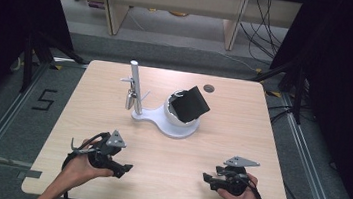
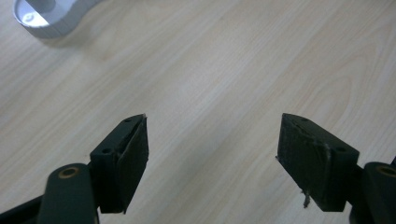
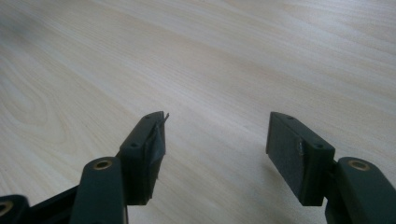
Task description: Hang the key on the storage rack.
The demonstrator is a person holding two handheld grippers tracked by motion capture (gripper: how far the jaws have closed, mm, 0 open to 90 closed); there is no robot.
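Note:
A white stand [image 1: 164, 121] sits at the table's middle back, with an upright silver post [image 1: 135, 87] on its left end and a white bowl-like cup [image 1: 178, 115] on its right. A black square piece [image 1: 190, 103] leans tilted in that cup. My left gripper [image 1: 126, 168] rests near the front left, held by a hand, open with nothing between its jaws [image 2: 212, 144]. My right gripper [image 1: 206, 177] rests near the front right, also open and empty [image 3: 215, 135]. A corner of the white stand [image 2: 46, 21] shows at the top left of the left gripper view.
The light wooden table [image 1: 168, 154] has a small dark round hole [image 1: 209, 88] near its back edge. Black curtains stand on both sides. Wooden furniture legs and cables lie on the floor behind the table.

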